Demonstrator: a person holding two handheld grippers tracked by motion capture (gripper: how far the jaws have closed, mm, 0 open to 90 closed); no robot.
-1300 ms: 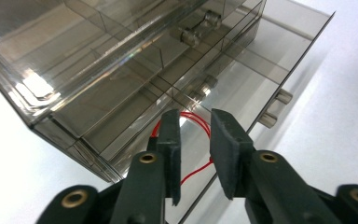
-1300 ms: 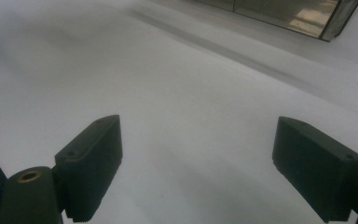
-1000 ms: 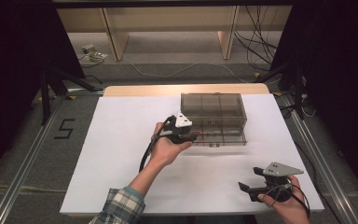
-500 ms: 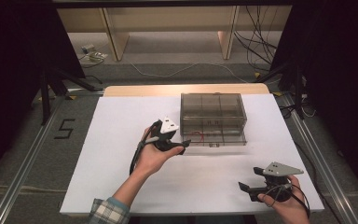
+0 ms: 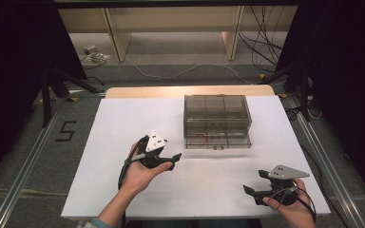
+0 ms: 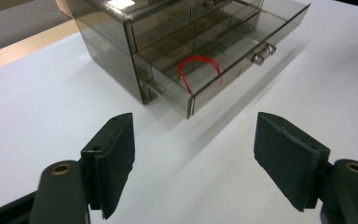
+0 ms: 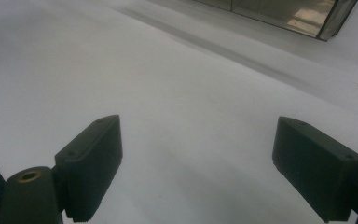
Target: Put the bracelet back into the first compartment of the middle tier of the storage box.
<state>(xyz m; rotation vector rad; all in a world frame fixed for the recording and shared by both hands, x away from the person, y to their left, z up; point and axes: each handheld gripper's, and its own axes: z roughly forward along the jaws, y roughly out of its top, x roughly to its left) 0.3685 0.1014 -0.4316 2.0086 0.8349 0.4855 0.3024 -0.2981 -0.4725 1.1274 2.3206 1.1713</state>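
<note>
In the high view, a smoky clear drawer box is seen toward the far edge of the counter, right of its middle, with the lowest drawer pulled partly out toward the near edge. The left tool is held just short of that drawer, apart from it; its jaws have just been opening and are spread with nothing between them. The right tool is kept near the near right corner, well apart from the box, also spread and empty.

In the left gripper view, a red rubber band is seen lying inside the open drawer, near its front wall. A small metal pull is fixed to the drawer front. The box is judged light, stiff, smooth and likely to slide or crack under force; the drawer is best taken by the pull or pushed flat on its front. The band is judged soft, stretchy and easily pinched.

In the right gripper view, bare counter is seen between wide jaws, with a corner of the box beyond.
</note>
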